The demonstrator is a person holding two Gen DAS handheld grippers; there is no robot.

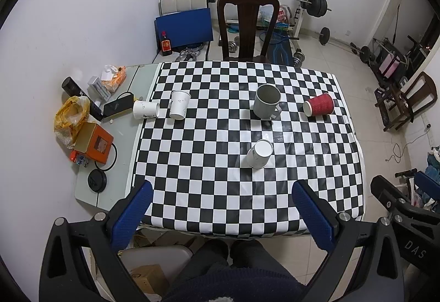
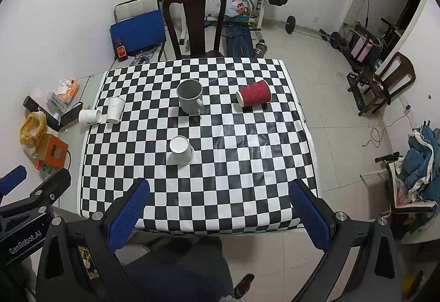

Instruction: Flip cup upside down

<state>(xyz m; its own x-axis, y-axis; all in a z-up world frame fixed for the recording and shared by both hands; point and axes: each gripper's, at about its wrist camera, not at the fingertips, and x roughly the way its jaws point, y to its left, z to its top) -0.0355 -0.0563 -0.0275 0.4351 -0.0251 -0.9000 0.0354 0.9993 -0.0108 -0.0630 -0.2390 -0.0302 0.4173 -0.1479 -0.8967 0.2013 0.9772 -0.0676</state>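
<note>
both wrist cams sit high off the near edge of the checkered table (image 1: 220, 192), tilted down and facing the far wall; left cam is set further left, so it catches more of the cluttered left side; right cam shows more floor on the right; both share the whole tabletop and the dark chair (image 2: 192, 21) behind it

Even, cool indoor light fills both sharp views, with soft shadows under the cups, pale glare on the glossy checkered cloth (image 1: 220, 164) at centre, and strong fisheye bending plus black vignetting in the corners.
</note>
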